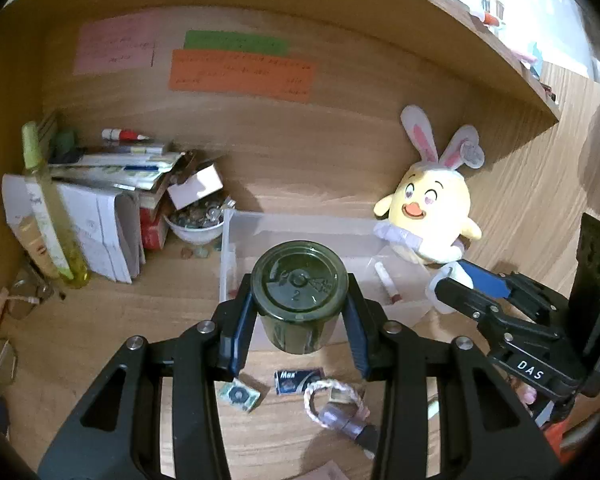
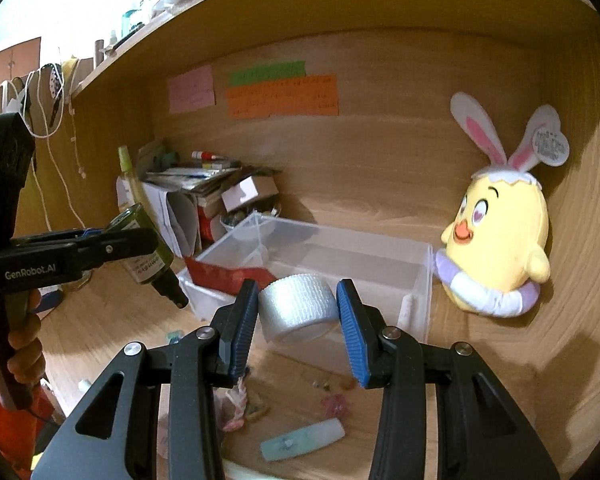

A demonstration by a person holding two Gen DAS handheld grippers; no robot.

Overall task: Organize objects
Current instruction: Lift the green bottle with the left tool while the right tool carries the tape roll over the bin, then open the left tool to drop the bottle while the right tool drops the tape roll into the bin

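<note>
My left gripper (image 1: 300, 304) is shut on a dark green glass bottle (image 1: 300, 292), held tilted with its round base toward the camera, above the desk in front of a clear plastic bin (image 1: 284, 224). From the right wrist view the same bottle (image 2: 148, 248) shows at the left, neck pointing down. My right gripper (image 2: 298, 308) is shut on a white roll of tape (image 2: 298, 306), raised just before the clear plastic bin's (image 2: 416, 292) near wall. The bin holds a syringe-like tube (image 1: 388, 282) and a red packet (image 2: 224, 274).
A yellow chick plush (image 2: 500, 236) with rabbit ears leans at the bin's right. Stacked papers and boxes (image 1: 112, 184), a tall yellow-green bottle (image 1: 48, 200) and a bowl of small items (image 1: 196, 218) crowd the back left. A battery pack (image 1: 296, 380), a cord loop (image 1: 328, 396) and a pale tube (image 2: 302, 438) lie on the desk.
</note>
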